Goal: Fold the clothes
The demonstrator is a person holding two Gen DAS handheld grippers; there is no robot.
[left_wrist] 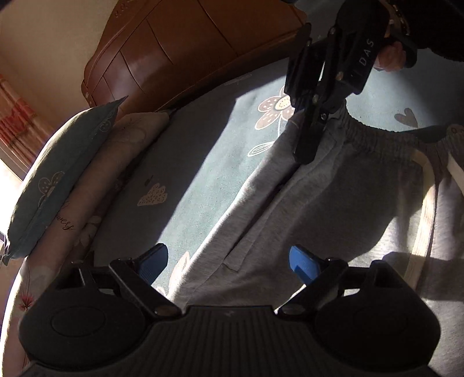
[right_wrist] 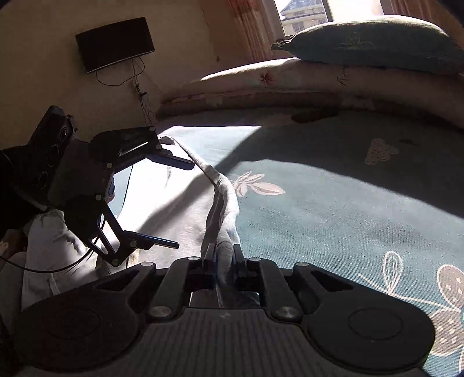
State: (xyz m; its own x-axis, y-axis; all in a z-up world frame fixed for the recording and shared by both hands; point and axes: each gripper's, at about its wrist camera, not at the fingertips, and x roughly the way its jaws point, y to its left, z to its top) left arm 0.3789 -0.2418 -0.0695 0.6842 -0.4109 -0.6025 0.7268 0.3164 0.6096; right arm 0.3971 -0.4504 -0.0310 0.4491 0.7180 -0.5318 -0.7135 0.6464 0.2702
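Grey sweatpants point(left_wrist: 333, 203) with a cream side stripe lie on the teal flowered bed sheet point(left_wrist: 185, 179). In the left wrist view my left gripper point(left_wrist: 229, 261) is open, its blue pads point(left_wrist: 303, 261) spread above the pants' leg with nothing between them. My right gripper point(left_wrist: 306, 150), held by a hand point(left_wrist: 391, 55), is shut on the pants' edge near the elastic waistband. In the right wrist view my right gripper point(right_wrist: 224, 255) pinches a raised ridge of the grey pants point(right_wrist: 226, 197). My left gripper point(right_wrist: 184, 206) hovers open over the sunlit fabric at left.
A teal pillow point(left_wrist: 58, 179) rests on a folded pale quilt point(left_wrist: 116, 162) along the bed's far side. A brown wooden headboard point(left_wrist: 174, 49) stands behind. A dark screen point(right_wrist: 114, 43) with cables hangs on the wall beside a window point(right_wrist: 304, 14). Bare sheet point(right_wrist: 333, 203) lies right of the pants.
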